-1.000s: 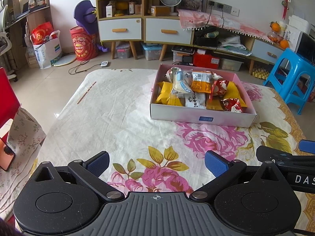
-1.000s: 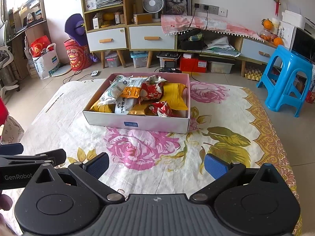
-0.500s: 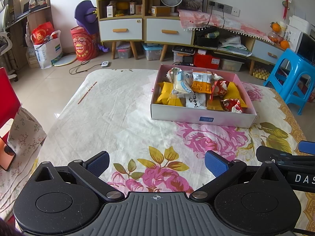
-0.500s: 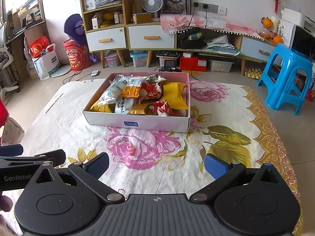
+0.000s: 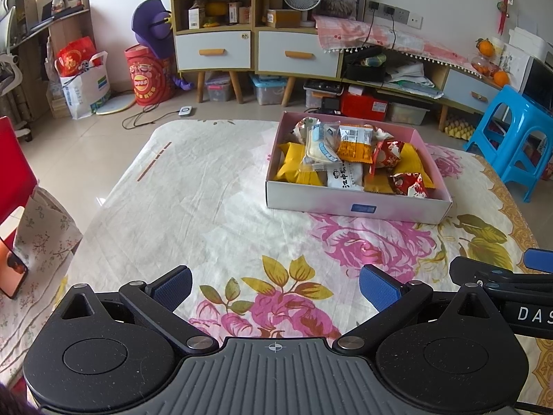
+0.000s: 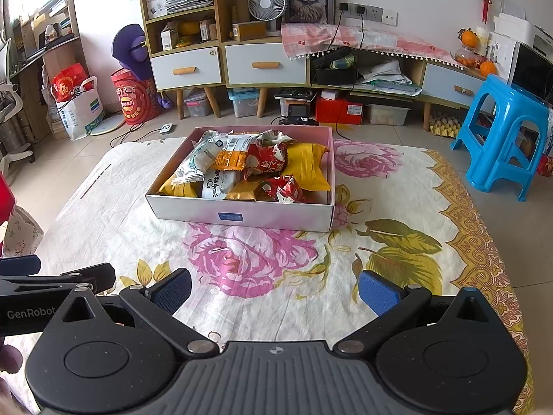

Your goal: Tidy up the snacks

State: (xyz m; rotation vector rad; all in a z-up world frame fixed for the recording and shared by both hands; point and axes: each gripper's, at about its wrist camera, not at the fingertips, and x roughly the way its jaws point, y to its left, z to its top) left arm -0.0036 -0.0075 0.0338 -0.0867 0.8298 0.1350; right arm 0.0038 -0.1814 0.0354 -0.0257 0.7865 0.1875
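Note:
A pink cardboard box point(image 5: 356, 207) stands on the flowered tablecloth, holding several snack packets point(image 5: 349, 159) in yellow, orange, red and white wrappers. It also shows in the right wrist view point(image 6: 242, 216) with the same packets point(image 6: 249, 169) piled inside. My left gripper point(image 5: 275, 285) is open and empty, low over the cloth, well short of the box and to its left. My right gripper point(image 6: 274, 287) is open and empty, in front of the box. Each gripper's side shows at the edge of the other's view.
The table is covered by a flowered cloth point(image 5: 207, 186). A blue plastic stool point(image 6: 504, 138) stands at the right. Cabinets with drawers point(image 5: 255, 52) and storage bins line the far wall. A red chair point(image 5: 13, 166) and a cloth bag are at the left.

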